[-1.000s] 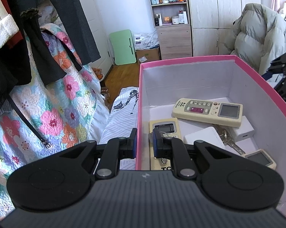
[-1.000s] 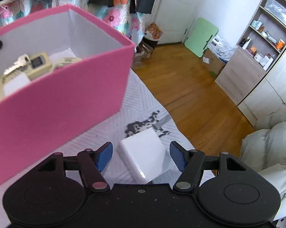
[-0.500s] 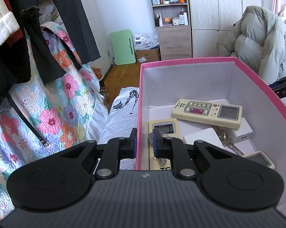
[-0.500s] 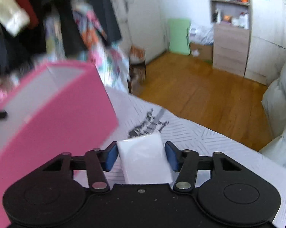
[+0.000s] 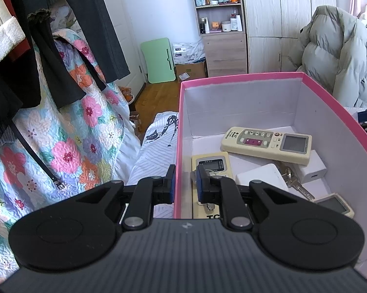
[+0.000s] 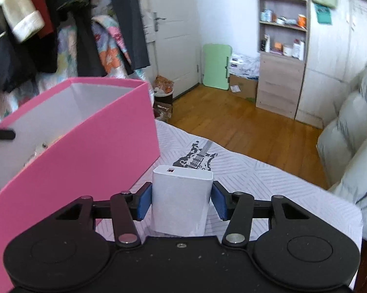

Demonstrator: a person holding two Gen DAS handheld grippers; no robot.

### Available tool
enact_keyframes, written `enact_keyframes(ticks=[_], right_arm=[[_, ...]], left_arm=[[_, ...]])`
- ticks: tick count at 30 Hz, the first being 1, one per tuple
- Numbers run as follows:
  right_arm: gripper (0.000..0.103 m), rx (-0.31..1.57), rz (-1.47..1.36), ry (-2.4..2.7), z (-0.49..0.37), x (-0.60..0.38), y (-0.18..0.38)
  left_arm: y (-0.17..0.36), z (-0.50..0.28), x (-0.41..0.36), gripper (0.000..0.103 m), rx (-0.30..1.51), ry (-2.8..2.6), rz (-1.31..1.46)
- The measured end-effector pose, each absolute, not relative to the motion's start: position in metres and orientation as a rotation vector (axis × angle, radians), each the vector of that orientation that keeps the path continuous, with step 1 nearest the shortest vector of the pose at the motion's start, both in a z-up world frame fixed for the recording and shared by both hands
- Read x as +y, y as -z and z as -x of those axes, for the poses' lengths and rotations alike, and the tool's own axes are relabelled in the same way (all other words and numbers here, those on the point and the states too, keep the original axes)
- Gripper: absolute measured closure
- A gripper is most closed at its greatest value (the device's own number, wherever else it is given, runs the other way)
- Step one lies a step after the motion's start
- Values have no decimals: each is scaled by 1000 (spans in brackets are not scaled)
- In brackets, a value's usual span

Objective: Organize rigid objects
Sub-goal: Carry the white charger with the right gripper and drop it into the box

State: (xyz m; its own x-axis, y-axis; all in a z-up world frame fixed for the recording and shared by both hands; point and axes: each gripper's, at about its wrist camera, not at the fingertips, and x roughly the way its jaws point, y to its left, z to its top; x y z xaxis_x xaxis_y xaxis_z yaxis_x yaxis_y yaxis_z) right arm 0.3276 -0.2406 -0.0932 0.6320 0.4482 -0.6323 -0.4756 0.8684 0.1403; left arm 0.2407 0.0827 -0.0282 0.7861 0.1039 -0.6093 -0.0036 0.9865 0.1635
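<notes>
Right wrist view: a white charger block [image 6: 182, 202] was seen clamped between the blue pads of the right gripper [image 6: 181, 201], its USB port facing forward, above a white bedsheet [image 6: 269, 183] printed with a guitar.
Left wrist view: the near wall of the pink box [image 5: 178, 146] was seen pinched between the narrowly set pads of the left gripper [image 5: 185, 186], by which the box appeared to be steadied.
Box contents: a cream air-conditioner remote [image 5: 266, 144], a smaller remote [image 5: 212, 164], a white adapter [image 5: 312, 169], keys [image 5: 293, 179] and a small display unit [image 5: 334, 205] were already gathered inside.
Step in hand: the charger block was judged to be on its way to the box, which stood just left of it.
Next move: the block would likely need to be lifted over the pink rim, lowered onto a bare patch of the box floor, and only then released.
</notes>
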Motion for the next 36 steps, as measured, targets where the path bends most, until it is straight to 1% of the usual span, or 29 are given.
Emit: enact_keyframes(ticks=[3,5,8,13,15,19,24,30,32,33,36], right_arm=[[48,671,35,-490,-321,-239,85],[48,612,4,-494,-313,-239,71],[48,511,-65,-542,-298,-237,38],[48,464,-155,-748,-288,-219,-11],[48,499,-160,-817,-289,-202,-20],[48,663,-169,-864,-302,-160,-18],[48,898,-224,-817,-335,-118,10],[48,1083,-242,-721,-362,-85,44],[46,1114,-247,-668,-363,-82,53],[44,1106,-256,-642,-362,-85,56],[44,1045,-284,-620,-352,-98,51]], left_arm=[[28,-240,83,90,665,-60,-158],[28,-240,83,90,665,-61,-160],[28,-240,83,89,666,-58,-159],[28,-240,83,89,664,-57,-154],[29,-241,83,89,663,-56,-145],[30,-241,84,89,662,-54,-138],[30,-242,86,89,661,-48,-132],[31,-241,87,89,660,-44,-129],[31,-240,88,89,660,-44,-133],[31,-240,89,89,660,-43,-134],[31,-240,90,89,660,-39,-134]])
